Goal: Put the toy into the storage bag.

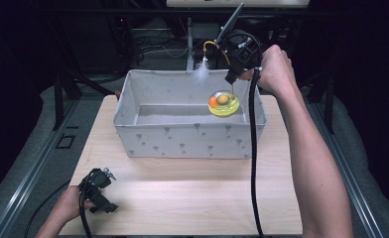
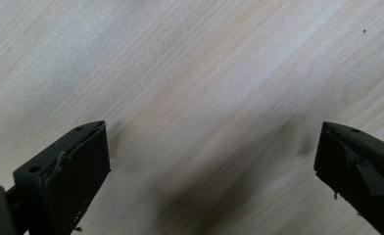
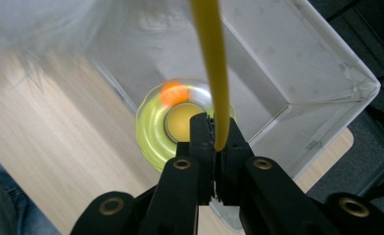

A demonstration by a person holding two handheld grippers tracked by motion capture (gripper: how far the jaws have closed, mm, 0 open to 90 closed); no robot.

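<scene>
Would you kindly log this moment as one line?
right gripper: shut on yellow wand | toy: over bin | feather: on wand | left gripper: open over table

High view: looks forward and down from above the person's side, taking in the whole table (image 1: 182,198) and the grey fabric box (image 1: 187,139) at mid-frame.
Left gripper view: rides on the left tool (image 2: 212,171), faces almost straight down, very near the bare wood of the table.
Right gripper view: rides on the right tool (image 3: 214,142), looks down from above the box, close to the yellow toy (image 3: 156,132).
Shared: high and right views both show the box's interior and the toy (image 1: 224,104); high and left views share the table's wood.
</scene>
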